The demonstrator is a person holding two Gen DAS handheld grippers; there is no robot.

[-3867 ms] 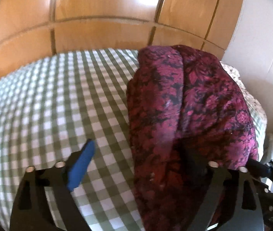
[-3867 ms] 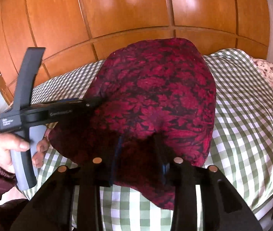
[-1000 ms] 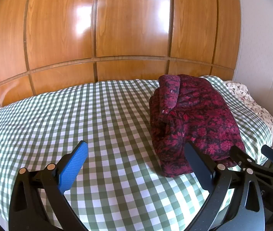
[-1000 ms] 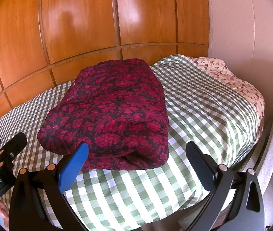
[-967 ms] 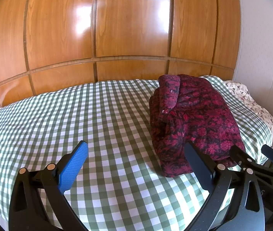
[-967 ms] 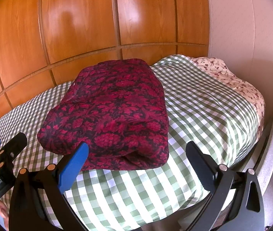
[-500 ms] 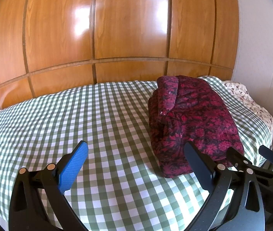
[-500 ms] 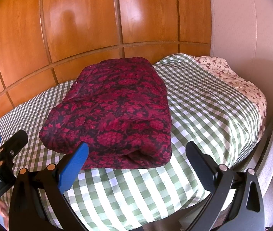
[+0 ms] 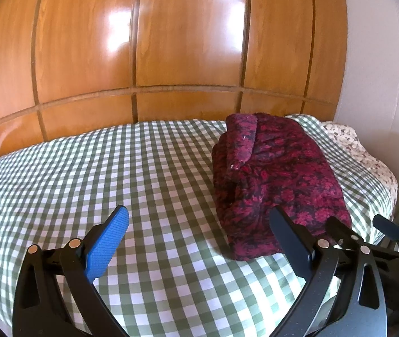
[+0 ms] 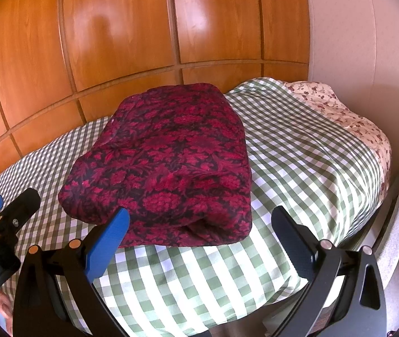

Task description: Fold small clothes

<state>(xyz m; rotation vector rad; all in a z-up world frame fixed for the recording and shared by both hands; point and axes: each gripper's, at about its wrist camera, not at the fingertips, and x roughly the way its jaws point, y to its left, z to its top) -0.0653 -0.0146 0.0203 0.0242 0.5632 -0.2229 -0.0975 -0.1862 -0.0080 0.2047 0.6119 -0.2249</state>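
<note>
A dark red flowered garment (image 9: 272, 179) lies folded into a thick bundle on the green checked bed cover (image 9: 115, 174). In the right wrist view the garment (image 10: 171, 163) lies straight ahead, just beyond the fingers. My left gripper (image 9: 199, 224) is open and empty, held above the bed to the left of the bundle. My right gripper (image 10: 199, 224) is open and empty, near the bundle's near edge. The left gripper also shows at the left edge of the right wrist view (image 10: 0, 224).
A wooden panelled wall (image 9: 171, 56) runs behind the bed. A flowered pillow or sheet (image 10: 348, 118) lies at the right end by a white wall (image 10: 368, 42). The bed's near edge (image 10: 227, 303) drops off below the right gripper.
Both grippers let go of the garment and pulled back from it. It now lies folded on the bed. Over the last second the views have barely shifted.
</note>
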